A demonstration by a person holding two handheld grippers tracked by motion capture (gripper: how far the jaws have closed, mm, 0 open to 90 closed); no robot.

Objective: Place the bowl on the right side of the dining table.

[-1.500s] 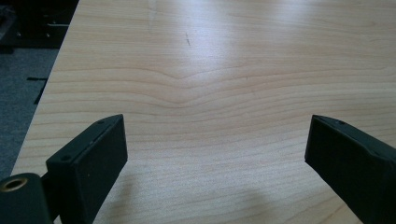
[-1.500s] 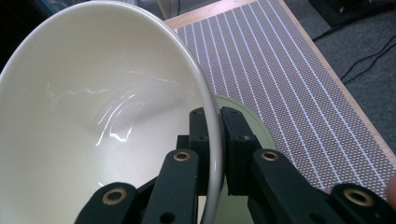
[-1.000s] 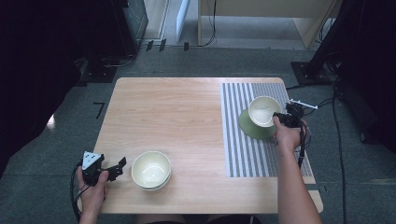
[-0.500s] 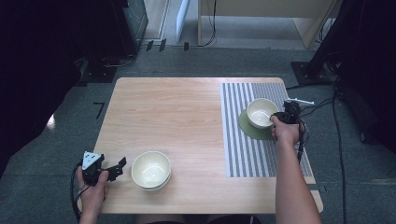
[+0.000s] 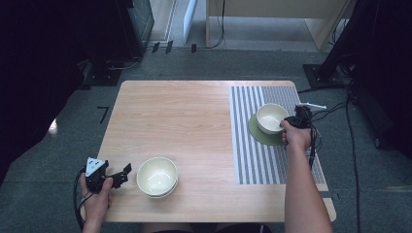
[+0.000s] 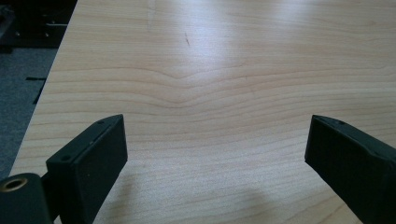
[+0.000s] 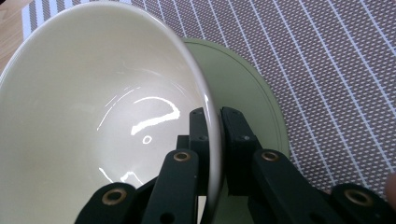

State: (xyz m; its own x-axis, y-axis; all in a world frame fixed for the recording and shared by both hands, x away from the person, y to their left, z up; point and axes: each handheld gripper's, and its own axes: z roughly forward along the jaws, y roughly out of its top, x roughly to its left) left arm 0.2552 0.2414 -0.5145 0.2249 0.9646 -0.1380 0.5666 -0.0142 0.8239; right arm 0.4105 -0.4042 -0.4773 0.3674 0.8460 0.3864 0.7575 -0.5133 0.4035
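Bowl [image 7: 93,107] rim is pinched by right gripper [image 7: 215,140] over the green saucer [image 7: 247,98], likely for placing; left gripper [image 6: 215,154] idles spread.

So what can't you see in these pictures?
- High view: whether the bowl rests on the green plate or is lifted; too small.
- Right gripper view: the right gripper hides the plate's near part.
- High view: how many stacked bowls there are; too small.

One bowl [image 5: 271,118] sits on a saucer [image 5: 263,135] on the mat [image 5: 301,160] at right; stacked bowls [image 5: 156,176] front-left.
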